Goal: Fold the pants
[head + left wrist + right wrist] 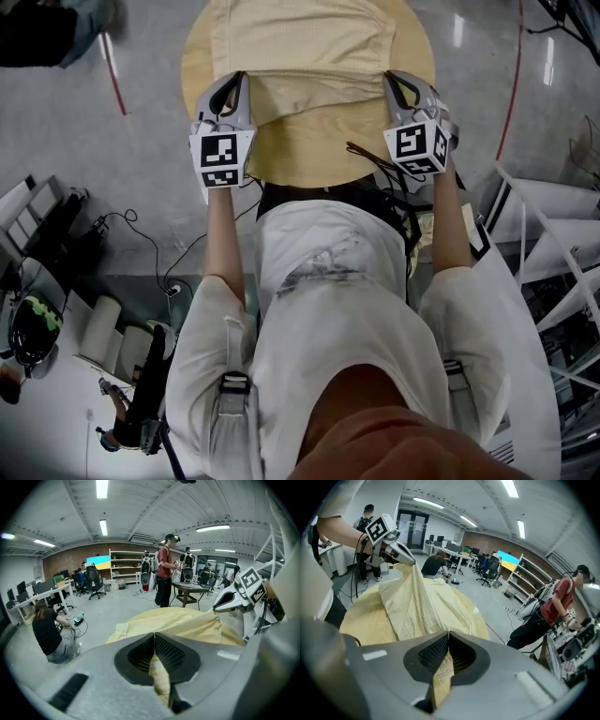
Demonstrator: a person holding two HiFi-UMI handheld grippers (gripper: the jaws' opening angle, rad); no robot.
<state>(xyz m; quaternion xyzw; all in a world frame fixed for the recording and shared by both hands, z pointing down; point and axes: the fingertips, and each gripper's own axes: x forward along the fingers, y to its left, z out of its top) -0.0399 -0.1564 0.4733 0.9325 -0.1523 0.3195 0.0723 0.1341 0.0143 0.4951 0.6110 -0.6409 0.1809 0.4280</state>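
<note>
2 grippers, 1 pair of pants, 1 round table. The left gripper [238, 79] is clamped tight on the near left edge of the pale yellow pants [300, 42], with a fold of cloth pinched between its pads and trailing down behind them. The pants stretch from that claw across to the right gripper [391, 79], which bites the near right edge the same way, its jaws pressed together on a strip of fabric. At each claw the held edge is lifted off the tabletop. The rest of the garment lies ahead of both on the round wooden table [309, 155]. 1 black cable [373, 161] crosses the tabletop just behind the right claw. Ahead of the left claw, 1 crouching person [49, 634] is on the floor to its left. 1 person in a red shirt [164, 571] stands past the table.
</note>
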